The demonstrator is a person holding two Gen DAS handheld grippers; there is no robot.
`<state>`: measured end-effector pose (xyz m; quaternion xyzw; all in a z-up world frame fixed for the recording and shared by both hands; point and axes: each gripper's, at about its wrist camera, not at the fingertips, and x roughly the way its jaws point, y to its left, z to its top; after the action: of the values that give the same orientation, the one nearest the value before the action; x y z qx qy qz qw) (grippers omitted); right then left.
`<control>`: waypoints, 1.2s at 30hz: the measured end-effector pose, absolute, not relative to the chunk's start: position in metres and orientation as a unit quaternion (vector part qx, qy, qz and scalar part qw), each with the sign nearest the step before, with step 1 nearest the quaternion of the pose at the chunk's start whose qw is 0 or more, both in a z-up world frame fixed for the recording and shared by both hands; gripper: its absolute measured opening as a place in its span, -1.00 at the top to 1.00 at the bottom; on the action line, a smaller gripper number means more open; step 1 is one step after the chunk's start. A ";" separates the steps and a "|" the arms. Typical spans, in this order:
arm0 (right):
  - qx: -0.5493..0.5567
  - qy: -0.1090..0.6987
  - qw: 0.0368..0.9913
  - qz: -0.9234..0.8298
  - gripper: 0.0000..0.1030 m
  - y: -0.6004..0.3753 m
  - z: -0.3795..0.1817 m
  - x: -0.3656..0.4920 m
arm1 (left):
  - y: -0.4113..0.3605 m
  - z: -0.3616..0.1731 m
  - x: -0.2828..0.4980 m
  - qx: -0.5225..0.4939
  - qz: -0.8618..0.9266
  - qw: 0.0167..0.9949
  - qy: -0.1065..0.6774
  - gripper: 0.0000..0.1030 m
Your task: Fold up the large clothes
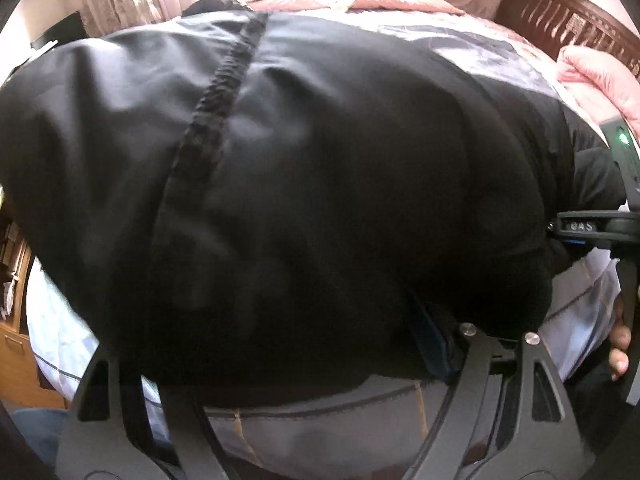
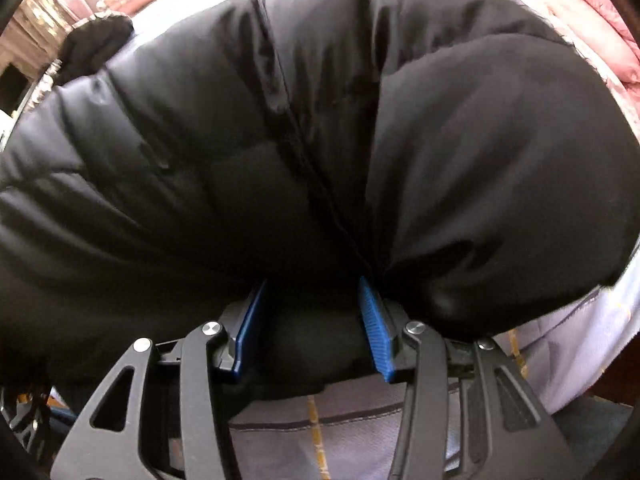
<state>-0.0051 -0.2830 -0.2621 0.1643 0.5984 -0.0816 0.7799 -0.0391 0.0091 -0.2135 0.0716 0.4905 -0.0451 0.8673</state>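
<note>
A large black padded jacket (image 1: 320, 160) lies on the bed and fills both views; it also shows in the right wrist view (image 2: 300, 140). My left gripper (image 1: 304, 364) is at its near hem; the fabric covers the left finger and only one blue pad (image 1: 430, 344) shows. My right gripper (image 2: 310, 320) has its blue pads (image 2: 374, 324) set around a thick fold of the jacket's near edge, with black fabric filling the gap. The right gripper's body also shows in the left wrist view (image 1: 580, 226), at the jacket's right end.
The bed sheet (image 2: 344, 432) is pale grey-blue with dark and yellow lines. A pink quilt (image 1: 600, 80) and pillows lie at the far side, with a dark wooden headboard (image 1: 568, 20) at right. A wooden cabinet (image 1: 16, 344) stands at left.
</note>
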 end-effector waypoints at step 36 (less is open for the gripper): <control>0.157 0.582 0.792 -0.097 -0.26 -0.262 -0.251 -0.036 | 0.071 -0.216 0.028 0.028 0.022 0.812 0.582 -0.96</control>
<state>-0.0358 -0.2624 -0.2505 0.1569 0.5815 -0.0965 0.7924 0.0277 0.0712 -0.2161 0.0275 0.5820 0.0215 0.8124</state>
